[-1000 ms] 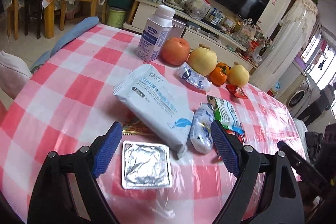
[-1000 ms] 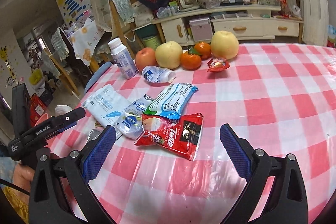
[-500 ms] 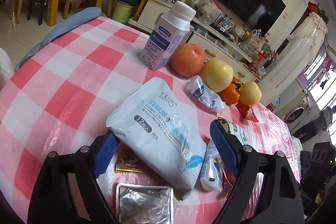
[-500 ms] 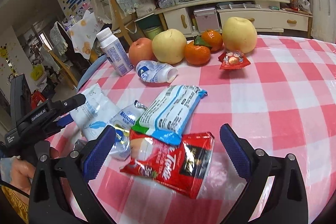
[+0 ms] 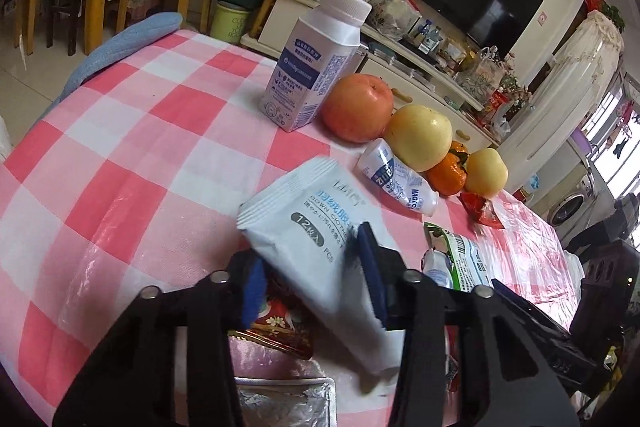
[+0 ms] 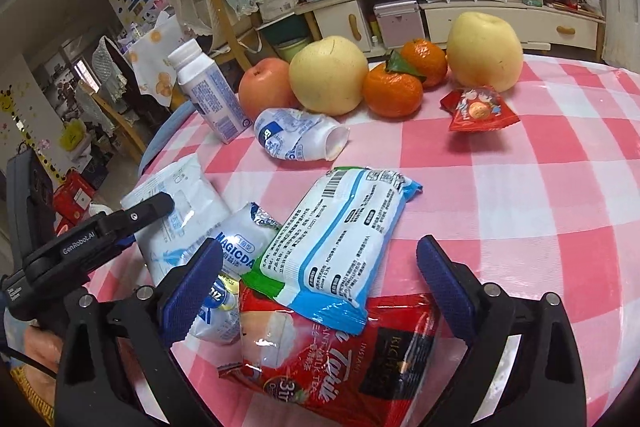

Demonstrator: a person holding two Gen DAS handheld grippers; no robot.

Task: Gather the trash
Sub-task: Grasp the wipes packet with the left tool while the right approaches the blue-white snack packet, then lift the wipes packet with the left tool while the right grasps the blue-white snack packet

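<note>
With the left gripper (image 5: 316,283) fingers closing around the white wipes packet (image 5: 320,235) at lower centre, squeeze its middle firmly, while the right gripper (image 6: 320,291), fingers wide and just starting to close, straddles the red tea packet (image 6: 340,359).

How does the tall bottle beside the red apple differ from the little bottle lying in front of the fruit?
The tall bottle stands upright, capped and undented; the little bottle lies on its side, crumpled, mouth open. The tall one is squarish, the little one rounder. Both are white with blue print.
</note>
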